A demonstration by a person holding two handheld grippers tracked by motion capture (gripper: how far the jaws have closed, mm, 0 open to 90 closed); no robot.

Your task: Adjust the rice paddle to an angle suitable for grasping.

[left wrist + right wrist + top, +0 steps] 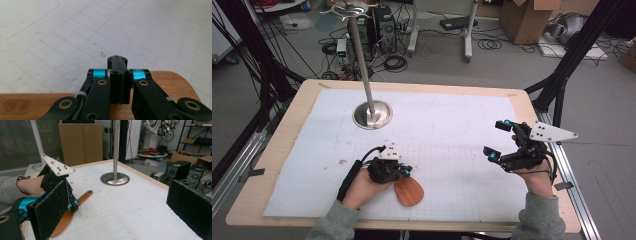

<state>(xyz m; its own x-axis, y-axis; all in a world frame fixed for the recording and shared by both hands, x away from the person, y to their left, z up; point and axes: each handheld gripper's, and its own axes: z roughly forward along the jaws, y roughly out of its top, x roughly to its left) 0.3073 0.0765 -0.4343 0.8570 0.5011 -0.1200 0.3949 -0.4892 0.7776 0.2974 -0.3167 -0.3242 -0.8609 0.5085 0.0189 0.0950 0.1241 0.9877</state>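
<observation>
Left gripper [406, 170]: jaws pressed together, nothing pinched, low over the wooden spatula [408, 191].
Spatula: flat on the white mat [452, 125], blade under and just beyond the closed tips, handle toward the stand [372, 114].
Right gripper [498, 140]: jaws spread wide, empty, well apart from the spatula.

A grey floor [512, 65] (strewn with cables) carries cardboard boxes [532, 20] beyond the wooden table [272, 165].
</observation>
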